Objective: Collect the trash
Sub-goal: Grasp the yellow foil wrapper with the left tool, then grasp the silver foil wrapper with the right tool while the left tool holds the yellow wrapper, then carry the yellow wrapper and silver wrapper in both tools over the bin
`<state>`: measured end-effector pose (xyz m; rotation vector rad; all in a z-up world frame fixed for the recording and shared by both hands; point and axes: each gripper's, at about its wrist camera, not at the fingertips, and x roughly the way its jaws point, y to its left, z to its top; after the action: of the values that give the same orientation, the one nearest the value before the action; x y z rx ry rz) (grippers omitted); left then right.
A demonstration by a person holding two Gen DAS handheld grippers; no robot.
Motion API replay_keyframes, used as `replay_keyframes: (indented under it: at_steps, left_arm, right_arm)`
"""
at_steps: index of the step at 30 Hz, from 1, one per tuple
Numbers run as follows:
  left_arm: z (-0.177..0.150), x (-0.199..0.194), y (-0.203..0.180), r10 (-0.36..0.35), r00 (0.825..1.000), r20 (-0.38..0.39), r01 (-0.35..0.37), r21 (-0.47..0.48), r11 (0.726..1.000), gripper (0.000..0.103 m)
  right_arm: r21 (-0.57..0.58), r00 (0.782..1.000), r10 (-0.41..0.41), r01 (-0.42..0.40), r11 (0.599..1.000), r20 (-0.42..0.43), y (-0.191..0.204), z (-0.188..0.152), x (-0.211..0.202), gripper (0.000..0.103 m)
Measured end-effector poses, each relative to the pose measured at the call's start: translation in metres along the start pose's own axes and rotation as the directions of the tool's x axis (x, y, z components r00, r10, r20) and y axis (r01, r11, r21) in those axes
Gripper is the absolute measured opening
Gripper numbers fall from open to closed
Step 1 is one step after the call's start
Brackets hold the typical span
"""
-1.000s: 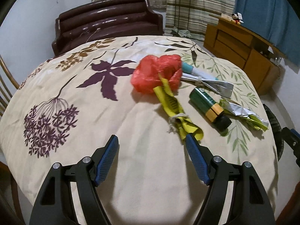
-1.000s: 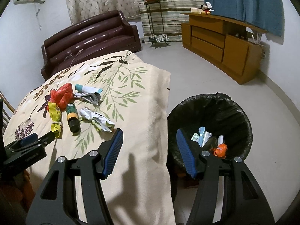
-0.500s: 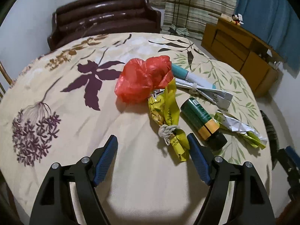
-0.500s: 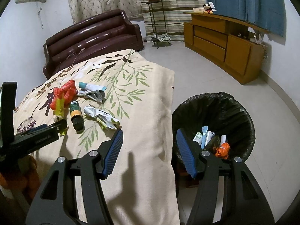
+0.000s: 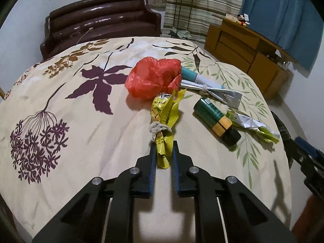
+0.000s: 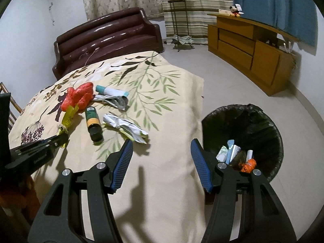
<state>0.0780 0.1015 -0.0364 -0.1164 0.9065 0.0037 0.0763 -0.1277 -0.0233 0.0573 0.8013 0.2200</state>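
Floral tablecloth (image 5: 85,133) w/ trash: left gripper (image 5: 163,151) clamps yellow wrapper (image 5: 165,113); right gripper (image 6: 161,149) spread wide, empty, beside bin (image 6: 261,117).

A table under a cream floral cloth (image 5: 81,121) carries a red bag (image 5: 154,79), a yellow wrapper (image 5: 164,111), a green bottle (image 5: 214,119), a teal tube (image 5: 196,77) and two crumpled silver wrappers (image 5: 222,94).

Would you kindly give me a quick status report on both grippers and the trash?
Left gripper shut on yellow wrapper. Right gripper open, empty. Bin beside table, unobstructed. Red bag touching wrapper's far end.
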Motion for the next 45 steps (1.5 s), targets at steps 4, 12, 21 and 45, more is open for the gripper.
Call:
replay_keyframes:
  at_steps: [4, 12, 21, 45]
  left_arm:
    - [-0.005, -0.005, 0.004, -0.017, 1.0, -0.007, 0.017, 0.002, 1.0, 0.015]
    - [-0.01, -0.012, 0.012, -0.041, 0.999, -0.02, 0.042, 0.011, 0.999, 0.015]
    - [-0.003, -0.016, 0.01, -0.016, 0.999, 0.036, 0.015, 0.034, 0.999, 0.053]
    - [-0.005, -0.006, 0.009, -0.025, 0.999, 0.041, 0.021, 0.086, 0.996, 0.019]
  right_arm:
    - [-0.032, 1.0, 0.013, -0.014, 0.999, -0.017, 0.012, 0.004, 0.009, 0.058]
    - [-0.081, 0.999, 0.015, -0.019, 0.997, -0.047, 0.028, 0.015, 0.028, 0.058]
    - [-0.144, 0.996, 0.003, -0.016, 0.989, -0.088, 0.042, 0.025, 0.05, 0.053]
    - [-0.117, 0.997, 0.011, -0.02, 0.993, -0.082, 0.046, 0.003, 0.031, 0.032]
